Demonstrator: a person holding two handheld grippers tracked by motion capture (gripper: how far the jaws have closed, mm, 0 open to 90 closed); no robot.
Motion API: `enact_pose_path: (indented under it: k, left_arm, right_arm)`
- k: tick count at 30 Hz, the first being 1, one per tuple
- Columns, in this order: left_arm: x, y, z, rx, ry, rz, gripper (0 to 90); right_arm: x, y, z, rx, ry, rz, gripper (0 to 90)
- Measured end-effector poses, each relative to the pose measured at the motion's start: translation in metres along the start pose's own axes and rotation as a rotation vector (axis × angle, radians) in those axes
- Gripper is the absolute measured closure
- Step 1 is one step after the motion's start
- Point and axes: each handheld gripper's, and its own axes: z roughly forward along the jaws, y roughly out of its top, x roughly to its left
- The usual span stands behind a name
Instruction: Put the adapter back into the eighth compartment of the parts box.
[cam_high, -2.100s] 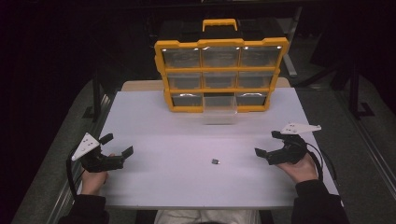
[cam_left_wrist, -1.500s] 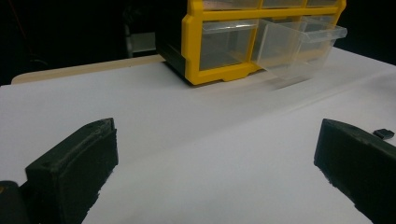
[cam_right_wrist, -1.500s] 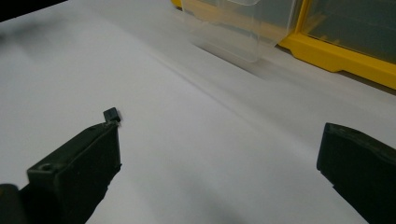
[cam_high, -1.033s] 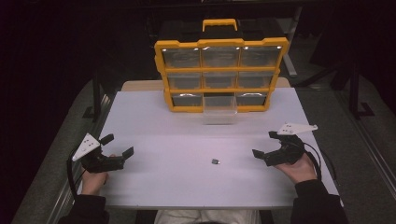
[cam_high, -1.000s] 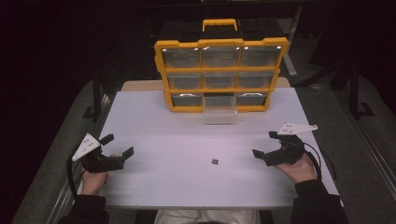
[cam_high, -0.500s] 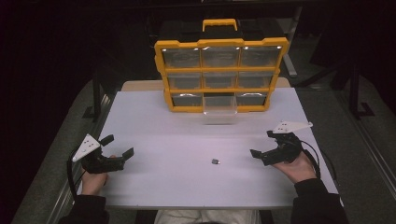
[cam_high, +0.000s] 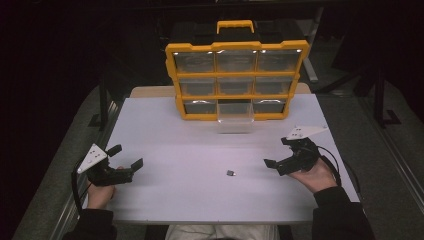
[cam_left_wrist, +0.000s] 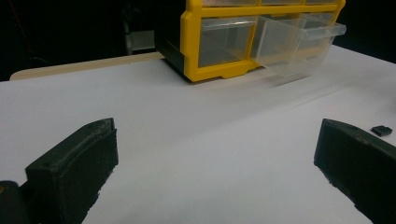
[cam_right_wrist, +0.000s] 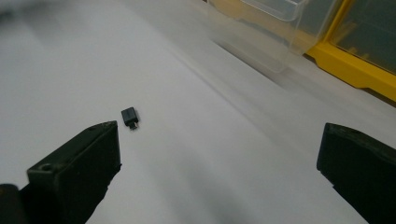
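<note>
White desk (cam_high: 200, 200), dark surroundings. At the far edge stands a yellow organizer (cam_high: 237, 80) with clear drawers in three rows; the bottom middle drawer (cam_high: 235, 117) is pulled out toward the person.

A small black adapter (cam_high: 231, 173) lies flat on the desk, near the middle, toward the person's side, well apart from the organizer.

Right claw (cam_high: 280, 152): held low over the desk at the right, released, jaws spread wide, nothing between them. The adapter sits to its left, near but apart. In the right gripper view the adapter (cam_right_wrist: 130, 117) lies just beyond the tip of the left-hand jaw, not touching.

Left claw (cam_high: 126, 156): at the desk's left edge, also released, jaws wide, empty. The adapter lies well apart from it; in the left gripper view it (cam_left_wrist: 382, 130) shows just past the right-hand jaw.
</note>
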Motion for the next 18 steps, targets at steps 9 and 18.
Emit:
enact_pose_path:
  k: [9,18]
  left_arm:
    - [0.0,0.0,0.0,0.001,-0.002,0.0,0.0]
    - [0.0,0.0,0.0,0.002,-0.002,0.002,0.0]
  right_arm:
    - [0.009,0.013,0.006,0.035,0.031,-0.043,0.0]
    - [0.015,0.02,0.013,0.066,0.05,-0.07,0.0]
